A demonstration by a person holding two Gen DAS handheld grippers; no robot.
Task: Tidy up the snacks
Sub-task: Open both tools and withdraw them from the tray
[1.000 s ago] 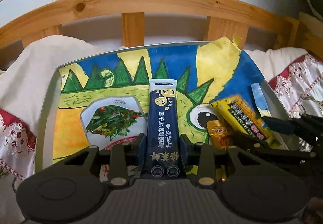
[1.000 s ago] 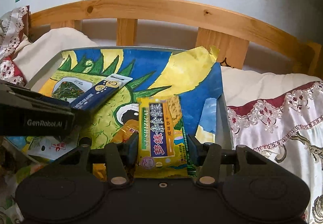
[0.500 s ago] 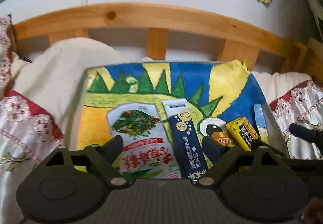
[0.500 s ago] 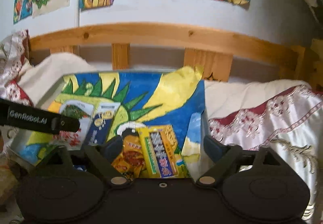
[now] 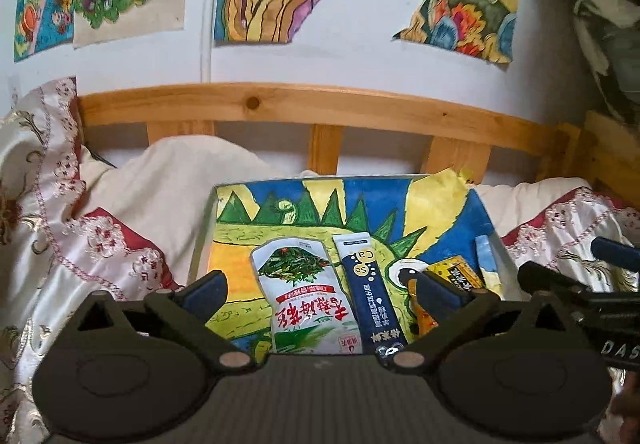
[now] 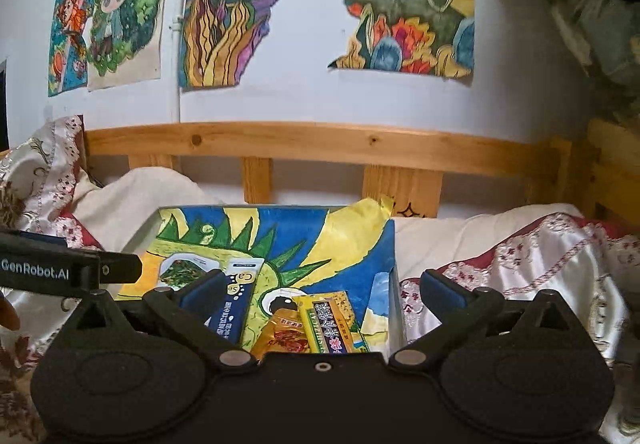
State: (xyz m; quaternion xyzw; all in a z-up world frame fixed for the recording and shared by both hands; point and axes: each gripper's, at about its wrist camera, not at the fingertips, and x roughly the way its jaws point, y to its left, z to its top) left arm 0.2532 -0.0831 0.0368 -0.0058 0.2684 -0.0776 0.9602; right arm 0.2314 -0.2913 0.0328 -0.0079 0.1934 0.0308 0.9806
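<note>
A: Item one, the tray (image 5: 202, 240). Location?

B: On the bedding (image 5: 132, 211), in front of the wooden bed rail (image 5: 320, 109). Lined with a painted sheet (image 5: 436, 207), blue and yellow with green spikes.

A: Contents, left to right, from the left wrist view.

B: White pouch with a picture of greens (image 5: 306, 296), lying flat. Just beside it on the right, touching along its edge, the dark blue stick pack (image 5: 370, 292). Then an orange packet (image 5: 420, 314), mostly hidden behind a finger. Then the yellow cracker pack (image 5: 456, 276), near the tray's right wall.

A: And the right wrist view?

B: Same four. Pouch (image 6: 180, 272), stick pack (image 6: 236, 300), orange packet (image 6: 284, 336), cracker pack (image 6: 328, 324) partly overlapping the orange one (its lower end is cut off by the gripper body).

A: Left gripper (image 5: 320, 294)?

B: Fingers spread wide, nothing between them. It hovers over the near end of the tray, framing the pouch and stick pack.

A: Right gripper (image 6: 322, 294)?

B: Also spread wide and empty, above the orange packet and cracker pack.

A: Surroundings?

B: Paintings taped to the wall (image 6: 248, 7), embroidered red-and-white coverlet (image 6: 520, 264) right of the tray.
</note>
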